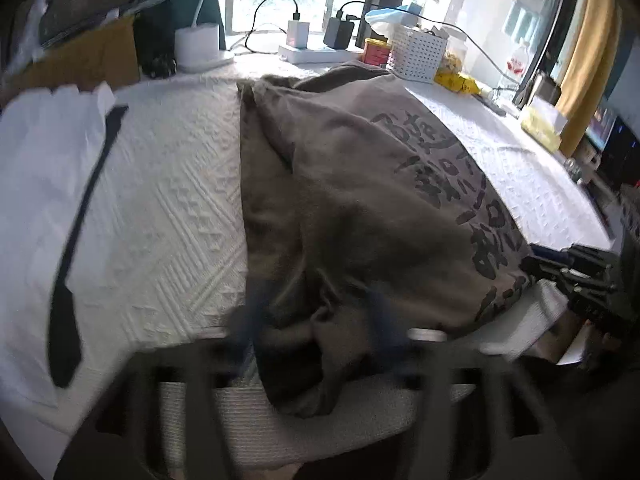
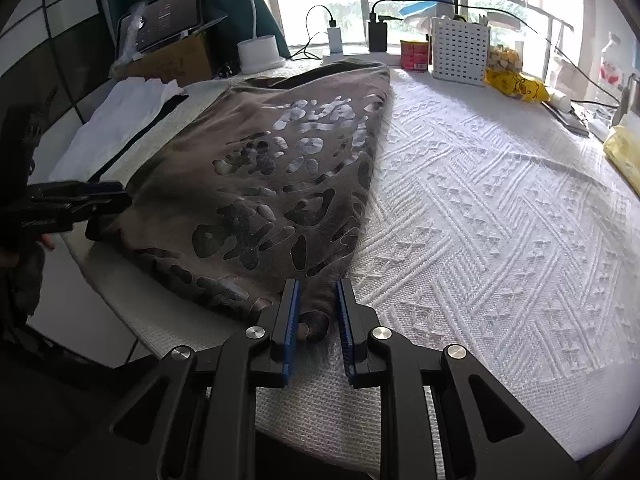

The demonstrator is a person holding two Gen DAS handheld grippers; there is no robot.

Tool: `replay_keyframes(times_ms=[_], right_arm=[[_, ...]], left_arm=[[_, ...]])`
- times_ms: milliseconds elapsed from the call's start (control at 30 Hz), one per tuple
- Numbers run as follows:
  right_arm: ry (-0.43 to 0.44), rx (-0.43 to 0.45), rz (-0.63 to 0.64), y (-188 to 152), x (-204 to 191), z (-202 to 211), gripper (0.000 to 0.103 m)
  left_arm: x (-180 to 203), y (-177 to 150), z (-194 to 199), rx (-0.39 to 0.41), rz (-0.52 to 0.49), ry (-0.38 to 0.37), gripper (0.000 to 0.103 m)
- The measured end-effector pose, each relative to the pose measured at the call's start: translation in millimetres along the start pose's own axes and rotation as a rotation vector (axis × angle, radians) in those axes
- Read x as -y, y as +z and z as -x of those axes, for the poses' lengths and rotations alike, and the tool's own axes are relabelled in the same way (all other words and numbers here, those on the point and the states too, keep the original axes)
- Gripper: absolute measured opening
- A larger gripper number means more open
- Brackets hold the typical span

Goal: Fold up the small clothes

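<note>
A: What is the right gripper (image 2: pixel 318 312) doing?

B: Its blue pads (image 2: pixel 290 332) stand a little apart at the near corner of the brown shirt (image 2: pixel 260 184). A bunched bit of the hem sits between them, but I cannot tell whether they press on it.

A: And the left gripper (image 1: pixel 316 332)?

B: Blurred in its own view. Its fingers stand wide, either side of a rumpled fold at the shirt's near edge, not pinching it. From the right wrist it shows at the shirt's left edge.

A: Where does the shirt lie?

B: Folded lengthwise on the white patterned cloth (image 2: pixel 500 200) covering the table, dark lettering facing up, running from the near edge toward the window.

A: Anything around it?

B: To its left, a white garment (image 1: pixel 44 184) with a dark strip (image 1: pixel 80 224) lying across it. Behind, a cardboard box (image 2: pixel 176 60), a white lamp base (image 2: pixel 259 54), chargers with cables (image 2: pixel 336 40), a red can (image 2: pixel 415 54), a white perforated basket (image 2: pixel 460 54) and a yellow packet (image 2: pixel 516 84). The cloth to the right of the shirt is bare.
</note>
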State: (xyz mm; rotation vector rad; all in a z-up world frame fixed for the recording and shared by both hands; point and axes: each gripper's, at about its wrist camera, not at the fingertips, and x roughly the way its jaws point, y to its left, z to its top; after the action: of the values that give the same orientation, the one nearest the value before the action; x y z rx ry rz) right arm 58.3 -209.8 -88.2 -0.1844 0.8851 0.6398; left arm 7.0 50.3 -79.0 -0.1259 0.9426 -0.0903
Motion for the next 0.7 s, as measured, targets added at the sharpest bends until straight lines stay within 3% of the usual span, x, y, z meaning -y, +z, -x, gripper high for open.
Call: replay_keyframes(times_ms=[100,267,333,467,700], right_arm=[[0.001,-0.010,0.002,1,3,1,0.032],[0.036,0.007,-0.019,3,12,4,0.039],[0.057,0.020,-0.033,6,18,4,0.051],[0.059,0.022,-0.037,15,25,0,0.051],[0.054,0.015,-0.028,37,40,-11,0.051]], left_arm=[[4,3,-1,-0.012,-0.019,0.006,0.078],[-2,8,-11,-0.059,-0.014,0.041,0.078],[-7,11,-11,-0.068,-0.004,0.055,0.078],[-8,22,-7,-0.049,-0.005,0.078,0.078],[-2,42,-16,-0.027,-0.008,0.055,0.078]])
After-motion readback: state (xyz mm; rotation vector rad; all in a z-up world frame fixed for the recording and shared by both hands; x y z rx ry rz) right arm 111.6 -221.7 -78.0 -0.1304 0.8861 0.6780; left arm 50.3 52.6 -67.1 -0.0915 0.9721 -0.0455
